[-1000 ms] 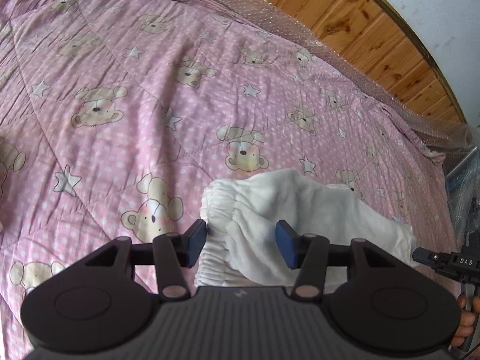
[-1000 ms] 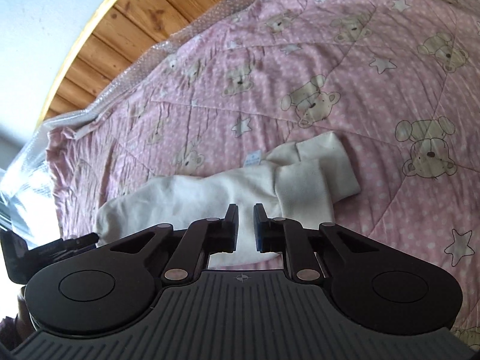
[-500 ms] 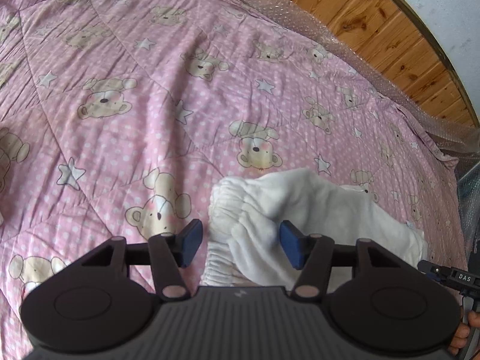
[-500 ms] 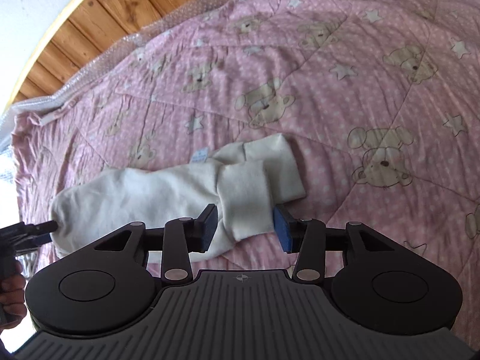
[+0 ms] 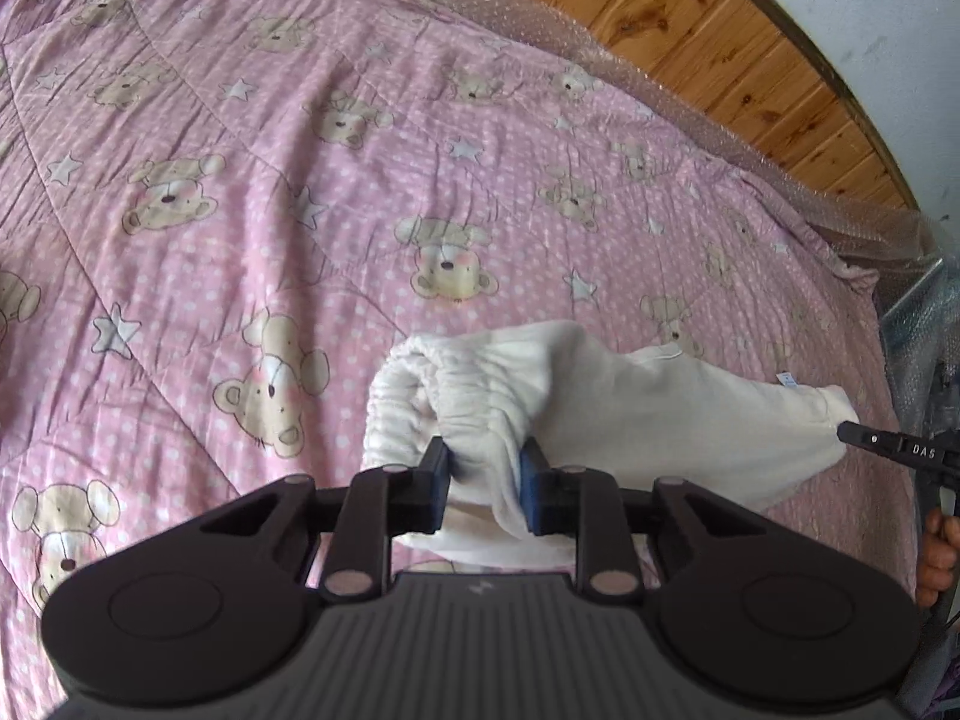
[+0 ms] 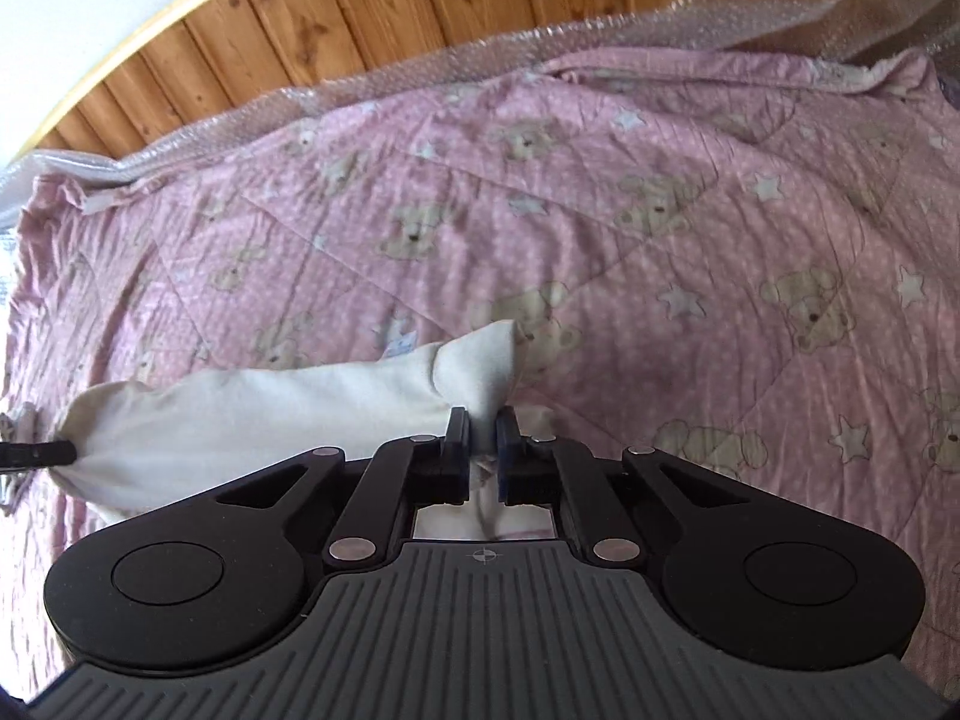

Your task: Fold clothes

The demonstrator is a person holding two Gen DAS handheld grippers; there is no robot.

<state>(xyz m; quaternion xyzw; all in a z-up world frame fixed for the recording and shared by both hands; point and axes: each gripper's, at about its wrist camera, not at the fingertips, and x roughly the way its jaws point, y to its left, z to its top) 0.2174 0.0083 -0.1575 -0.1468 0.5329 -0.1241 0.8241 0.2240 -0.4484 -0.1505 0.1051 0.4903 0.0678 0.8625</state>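
Note:
A pair of white trousers (image 5: 630, 408) lies across the pink bear quilt (image 5: 240, 240), stretched out between my two grippers. My left gripper (image 5: 485, 480) is closing, and its blue pads pinch the gathered elastic waistband, which bunches up between them. My right gripper (image 6: 481, 432) is closing on the leg-cuff end of the trousers (image 6: 270, 420), with cloth squeezed between its pads and the cuff standing up above them. The right gripper's tip (image 5: 849, 433) shows at the trousers' far end in the left wrist view. The left gripper's tip (image 6: 60, 453) shows likewise in the right wrist view.
The quilt (image 6: 660, 210) covers the whole bed. Bubble wrap (image 6: 540, 48) runs along its far edge under a wood-panelled wall (image 6: 300, 30). A person's hand (image 5: 936, 552) holds the right gripper at the frame edge.
Both grippers went from open around the trousers to pinching them. The right one opened over the cuffs, then closed. The waistband and cuff ends are now bunched and raised.

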